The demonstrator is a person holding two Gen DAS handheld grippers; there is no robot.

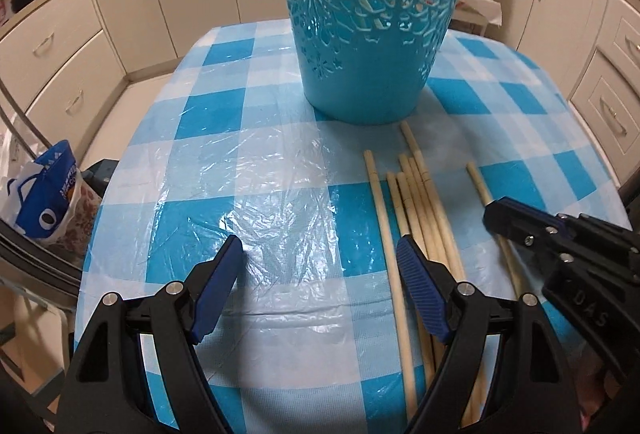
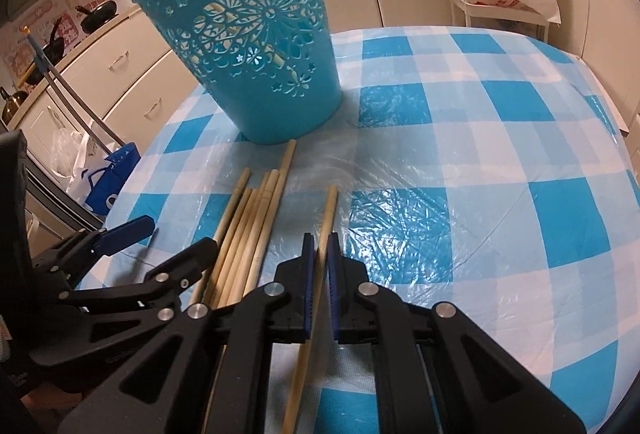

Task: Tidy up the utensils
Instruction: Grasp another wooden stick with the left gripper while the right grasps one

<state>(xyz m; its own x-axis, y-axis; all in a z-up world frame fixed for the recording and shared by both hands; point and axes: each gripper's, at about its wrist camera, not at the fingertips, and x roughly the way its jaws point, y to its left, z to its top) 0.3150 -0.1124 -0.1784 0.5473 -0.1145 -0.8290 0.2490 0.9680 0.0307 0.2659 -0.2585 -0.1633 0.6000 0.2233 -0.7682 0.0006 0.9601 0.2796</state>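
Your right gripper (image 2: 319,254) pinches one lone wooden chopstick (image 2: 329,209) at lower middle, ready to lift it into the tall blue flower-cut plastic bin (image 2: 256,73) at upper left. Your left gripper (image 1: 320,266) gapes wide, empty.

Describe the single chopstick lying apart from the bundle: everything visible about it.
The lone chopstick is a pale, wood-looking round stick, thicker at its far end, which points toward the blue cut-out basket without touching it. It lies flat on the checked tablecloth, clearly apart from the chopstick bundle on its left. The right gripper is shut on its middle, pads on both sides. Its near end runs under the gripper body.
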